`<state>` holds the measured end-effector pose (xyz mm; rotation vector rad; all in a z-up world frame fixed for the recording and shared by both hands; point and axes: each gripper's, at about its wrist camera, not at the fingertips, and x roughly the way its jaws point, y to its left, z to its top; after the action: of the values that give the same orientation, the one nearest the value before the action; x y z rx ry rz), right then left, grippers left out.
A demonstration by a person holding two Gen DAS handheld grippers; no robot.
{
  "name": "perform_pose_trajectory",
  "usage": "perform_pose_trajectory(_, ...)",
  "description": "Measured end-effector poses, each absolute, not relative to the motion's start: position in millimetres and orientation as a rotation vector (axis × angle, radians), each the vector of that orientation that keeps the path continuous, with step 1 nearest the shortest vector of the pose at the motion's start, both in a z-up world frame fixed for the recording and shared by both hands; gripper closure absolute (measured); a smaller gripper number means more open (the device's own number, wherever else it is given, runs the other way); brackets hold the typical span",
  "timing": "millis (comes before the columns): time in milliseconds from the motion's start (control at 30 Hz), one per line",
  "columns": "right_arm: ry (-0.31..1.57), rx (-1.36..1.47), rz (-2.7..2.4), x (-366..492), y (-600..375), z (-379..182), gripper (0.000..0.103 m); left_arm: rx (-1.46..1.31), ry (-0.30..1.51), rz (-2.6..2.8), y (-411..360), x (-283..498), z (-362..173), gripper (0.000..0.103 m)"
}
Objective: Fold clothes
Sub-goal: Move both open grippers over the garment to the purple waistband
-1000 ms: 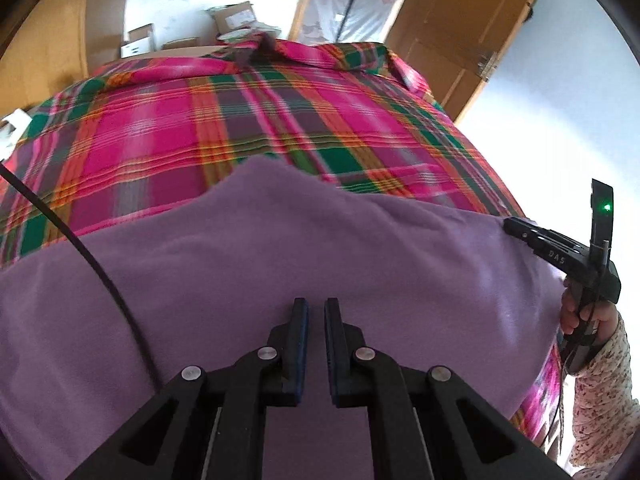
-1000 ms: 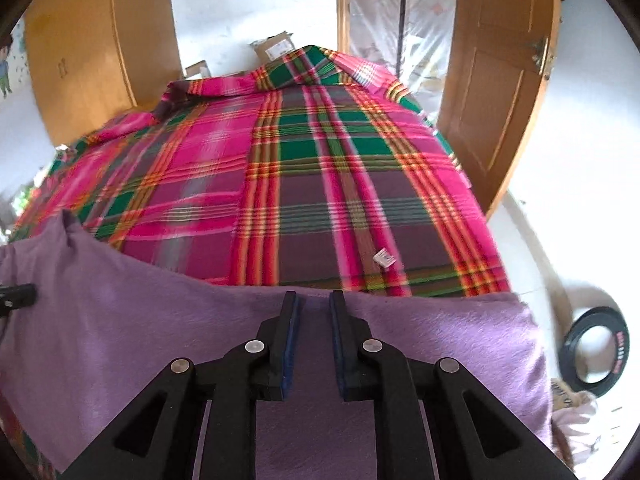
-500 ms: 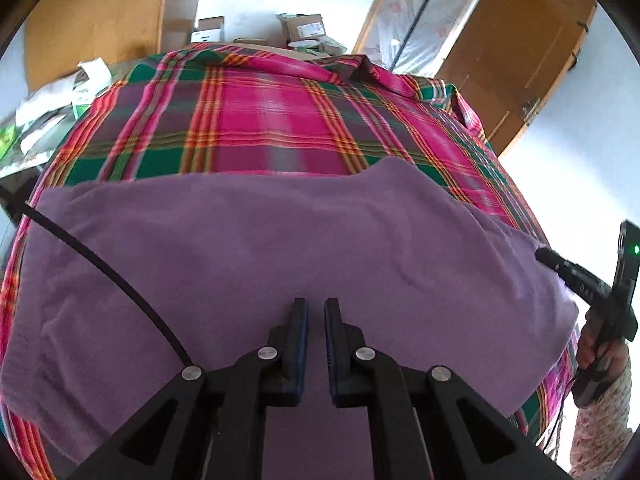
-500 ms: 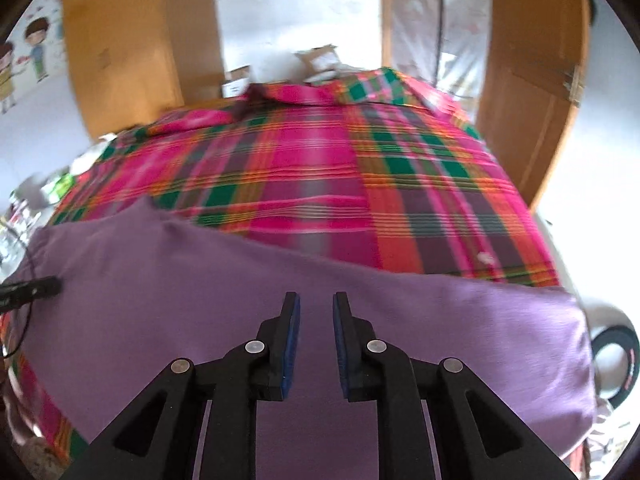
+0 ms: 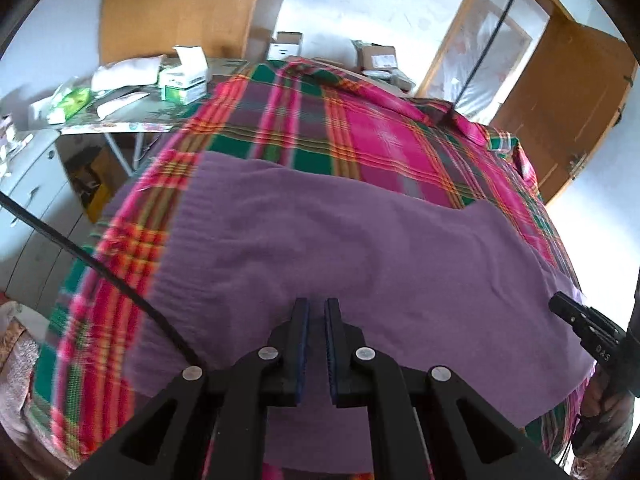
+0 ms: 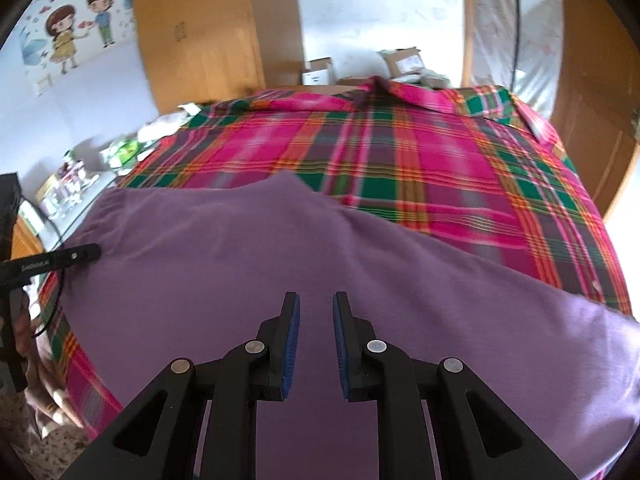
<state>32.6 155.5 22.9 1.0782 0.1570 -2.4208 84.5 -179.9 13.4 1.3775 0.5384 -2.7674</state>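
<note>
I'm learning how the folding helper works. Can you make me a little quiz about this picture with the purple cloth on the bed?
1. True or false: the purple garment lies on a plaid bedspread.
2. Which gripper shows the wider gap between its fingers? A) the left gripper B) the right gripper
3. Fill in: the wall sticker shows two cartoon ____.

Key
1. True.
2. B. Both have a gap with no cloth pinched between the fingers, but the right one's gap looks wider.
3. Children.
</note>
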Motion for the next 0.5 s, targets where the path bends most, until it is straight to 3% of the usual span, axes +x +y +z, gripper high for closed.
perform_pose_trajectory(500, 0.287, 1.018, -2.186, 61, 67, 20, 0.086, 1.222, 0.586, -2.744, -229, 115, 27, 0.097)
